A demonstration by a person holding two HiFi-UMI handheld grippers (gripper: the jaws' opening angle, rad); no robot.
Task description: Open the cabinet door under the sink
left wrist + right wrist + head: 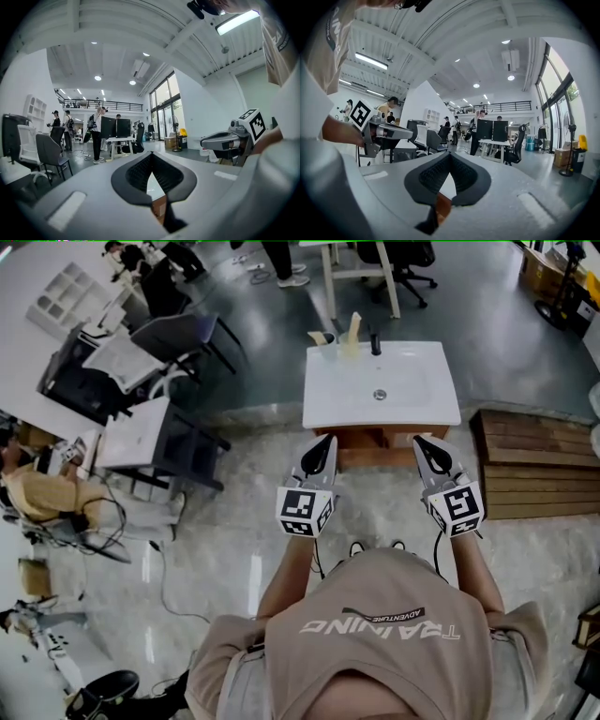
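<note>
Sink [412, 381]: white, sat atop wooden cabinet [375, 457]. Left claw [328, 439], right claw [419, 440]: both pressed closed, nothing gripped, held level near sink's front edge, flanked cabinet front below sink.

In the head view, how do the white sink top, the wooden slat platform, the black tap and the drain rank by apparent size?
Tied first: white rectangular sink top and brown wooden slat platform, about alike, so unranked.
Third: small black tap.
Fourth: round metal drain.
</note>
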